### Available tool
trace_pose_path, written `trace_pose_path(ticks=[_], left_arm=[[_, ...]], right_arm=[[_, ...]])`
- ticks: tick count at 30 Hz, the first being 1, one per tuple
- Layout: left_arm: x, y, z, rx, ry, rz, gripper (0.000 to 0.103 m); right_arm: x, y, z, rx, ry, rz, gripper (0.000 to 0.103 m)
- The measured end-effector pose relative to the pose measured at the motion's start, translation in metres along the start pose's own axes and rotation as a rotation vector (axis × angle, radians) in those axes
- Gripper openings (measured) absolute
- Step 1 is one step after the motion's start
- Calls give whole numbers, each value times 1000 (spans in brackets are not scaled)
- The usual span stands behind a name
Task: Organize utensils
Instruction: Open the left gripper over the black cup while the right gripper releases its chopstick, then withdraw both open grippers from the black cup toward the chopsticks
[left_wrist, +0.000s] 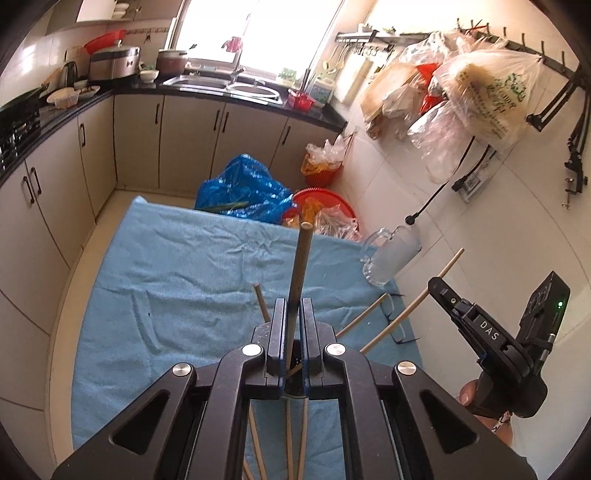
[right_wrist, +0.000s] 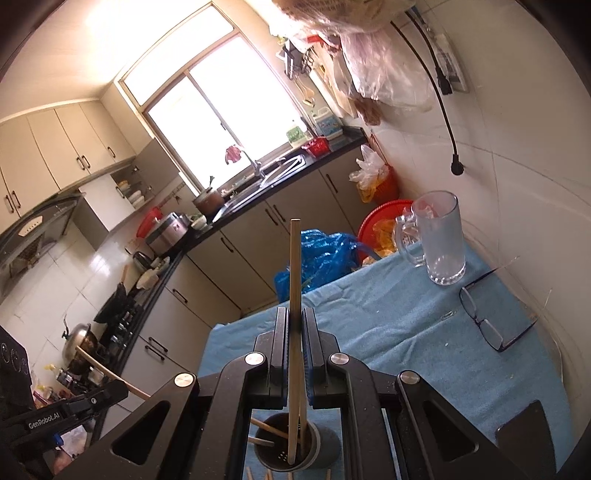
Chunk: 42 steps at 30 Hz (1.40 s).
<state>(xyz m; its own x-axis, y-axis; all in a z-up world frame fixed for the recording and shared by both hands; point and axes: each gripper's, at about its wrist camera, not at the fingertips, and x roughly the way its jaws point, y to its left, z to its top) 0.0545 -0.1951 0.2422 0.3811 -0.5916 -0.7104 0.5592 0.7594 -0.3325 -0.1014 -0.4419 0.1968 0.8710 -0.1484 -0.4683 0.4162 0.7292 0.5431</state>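
A wrinkled blue cloth (left_wrist: 177, 258) covers the tabletop in a tiled kitchen with beige cabinets (left_wrist: 184, 140). A ribbed glass mug (right_wrist: 439, 236) and dark-framed glasses (right_wrist: 487, 317) rest on it. The left gripper (left_wrist: 294, 310) clamps 1 round wooden chopstick (left_wrist: 301, 266); the right gripper (right_wrist: 294, 321) clamps another chopstick (right_wrist: 294, 295) above a dark perforated holder (right_wrist: 284, 443).

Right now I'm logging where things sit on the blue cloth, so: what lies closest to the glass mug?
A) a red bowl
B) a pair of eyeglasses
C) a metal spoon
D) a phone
B: in the right wrist view the eyeglasses lie folded open on the blue cloth, just beside the glass mug.
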Motion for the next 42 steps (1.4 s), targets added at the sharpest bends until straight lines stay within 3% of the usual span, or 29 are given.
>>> trace_pose_path(ticks=[11,25,29,35,42], left_arm=[[38,12,-19,-10,86,23,6],[45,14,-21,-11,105,24,8],[35,14,-20,-20,83,24,21],[9,17,-23,-9,15,51,28],[-17,23,-47,16,-57,100,40]], right_arm=[[33,-6,-24,6,87,-10,7],[45,-10,-34,5,150,10,9],[34,-10,-30,7,138,7,13],[8,-16,-30,4,119,-7,32],[-18,-23,-51,-21,132,-36,43]])
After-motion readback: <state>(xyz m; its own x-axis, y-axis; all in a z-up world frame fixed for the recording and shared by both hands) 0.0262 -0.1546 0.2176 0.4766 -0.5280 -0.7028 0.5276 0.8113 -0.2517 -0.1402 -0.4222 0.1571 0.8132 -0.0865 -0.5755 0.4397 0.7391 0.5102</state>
